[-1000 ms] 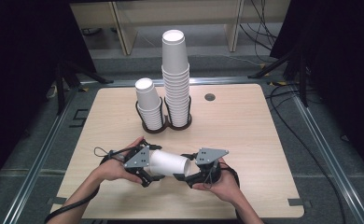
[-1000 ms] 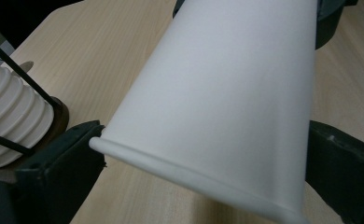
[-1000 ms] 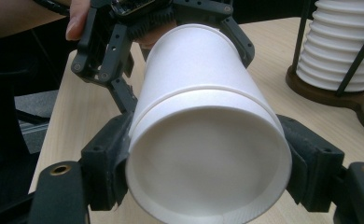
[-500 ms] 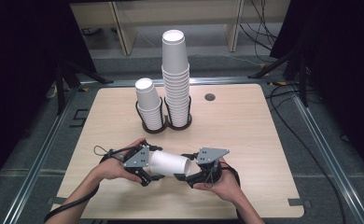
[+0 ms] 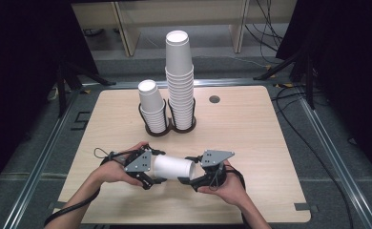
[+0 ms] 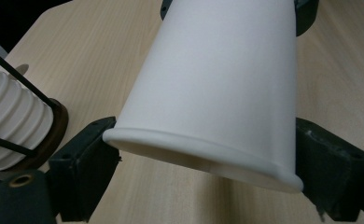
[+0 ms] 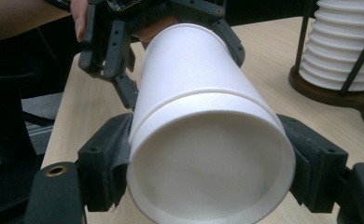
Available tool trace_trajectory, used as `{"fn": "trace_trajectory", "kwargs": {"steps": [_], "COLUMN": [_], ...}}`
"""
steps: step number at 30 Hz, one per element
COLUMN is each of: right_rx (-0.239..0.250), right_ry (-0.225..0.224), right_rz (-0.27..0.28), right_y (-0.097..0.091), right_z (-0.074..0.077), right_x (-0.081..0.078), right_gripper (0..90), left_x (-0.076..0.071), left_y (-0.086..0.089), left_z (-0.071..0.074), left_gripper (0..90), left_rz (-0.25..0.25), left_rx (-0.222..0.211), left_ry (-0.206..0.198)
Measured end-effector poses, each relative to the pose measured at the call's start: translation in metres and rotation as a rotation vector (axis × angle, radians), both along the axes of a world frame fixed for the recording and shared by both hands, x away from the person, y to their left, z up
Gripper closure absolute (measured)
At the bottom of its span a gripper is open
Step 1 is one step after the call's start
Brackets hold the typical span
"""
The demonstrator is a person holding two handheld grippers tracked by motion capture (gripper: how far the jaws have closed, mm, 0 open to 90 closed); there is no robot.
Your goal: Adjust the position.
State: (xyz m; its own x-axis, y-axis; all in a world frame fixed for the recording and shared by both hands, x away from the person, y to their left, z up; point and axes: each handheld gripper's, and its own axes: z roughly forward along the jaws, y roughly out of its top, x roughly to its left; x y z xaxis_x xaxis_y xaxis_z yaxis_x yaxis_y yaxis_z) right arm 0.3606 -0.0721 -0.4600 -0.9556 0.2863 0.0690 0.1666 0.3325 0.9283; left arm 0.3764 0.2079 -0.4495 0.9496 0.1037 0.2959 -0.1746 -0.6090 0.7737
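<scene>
Item under handling: white paper cups, nested, lying on their side between the two grippers, just above the bench near the middle of its near edge.

Left gripper: its jaws have just been closing and in the left gripper view sit against both sides of the cup wall just behind a rolled rim; gripping. Right gripper: in the right gripper view its jaws press on both sides of the wall beside the open mouth; gripping.

Judgement on handling: thin paper, very light, smooth and easily crushed; the wall will oval under pressure, so a light squeeze only. The rolled rim and the base are the stiffest places to hold. Nested cups may stick, so pull straight along the axis.

Two stacks of white paper cups stand in a dark wire holder toward the far edge.
</scene>
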Motion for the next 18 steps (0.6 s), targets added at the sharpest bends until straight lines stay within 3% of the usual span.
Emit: {"fn": "trace_trajectory", "kwargs": {"steps": [4, 8, 9, 18], "right_rx": [-0.01, -0.004, -0.002, 0.002], "right_ry": [-0.014, 0.012, -0.007, -0.004], "right_rz": [-0.002, -0.009, -0.005, -0.006], "right_y": [-0.0012, -0.0006, -0.0007, -0.0009], "right_z": [0.0002, -0.0007, -0.0006, -0.0012], "right_x": [0.002, 0.0008, 0.0023, 0.0028], "right_gripper": [24.4, 24.0, 24.0, 23.5], "left_x": [-0.0005, -0.0009, -0.0009, -0.001], "left_y": [-0.0003, -0.0004, -0.0005, -0.0018], "left_z": [0.0016, 0.0046, 0.005, 0.0074], "left_gripper": [15.3, 16.6, 16.6, 18.1], "left_rz": [-0.007, -0.009, -0.009, -0.018], "left_rx": [0.012, 0.03, 0.031, 0.041], "left_ry": [-0.004, -0.011, -0.013, -0.015]}}
